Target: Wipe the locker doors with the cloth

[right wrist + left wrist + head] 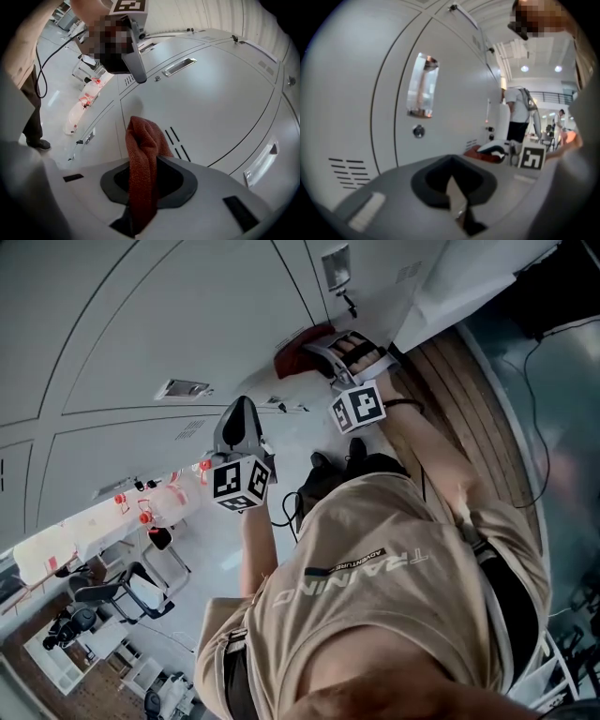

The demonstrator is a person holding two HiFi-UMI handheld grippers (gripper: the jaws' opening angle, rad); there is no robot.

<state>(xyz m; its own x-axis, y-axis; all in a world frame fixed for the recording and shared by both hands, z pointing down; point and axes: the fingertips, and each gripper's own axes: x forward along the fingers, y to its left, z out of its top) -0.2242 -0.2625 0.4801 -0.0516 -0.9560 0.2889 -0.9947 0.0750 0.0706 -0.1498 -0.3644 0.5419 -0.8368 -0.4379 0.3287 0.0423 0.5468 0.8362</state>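
Grey locker doors [159,324] fill the upper left of the head view. A dark red cloth [298,354] is pressed against a door, with my right gripper [321,349] shut on it. In the right gripper view the cloth [143,159] stands up out of the jaws and hides the fingertips, in front of a door with vent slots [177,143]. My left gripper [241,407] hovers just off the lockers, lower left of the right one, shut with nothing in it. Its view shows a door's handle recess [422,84] and keyhole [418,131], with the cloth [474,152] further along.
Office chairs [131,589] and a white table with red items [150,504] lie to the lower left. A wooden strip [473,418] and a black cable [536,418] are at the right. A person [518,117] stands far down the locker row.
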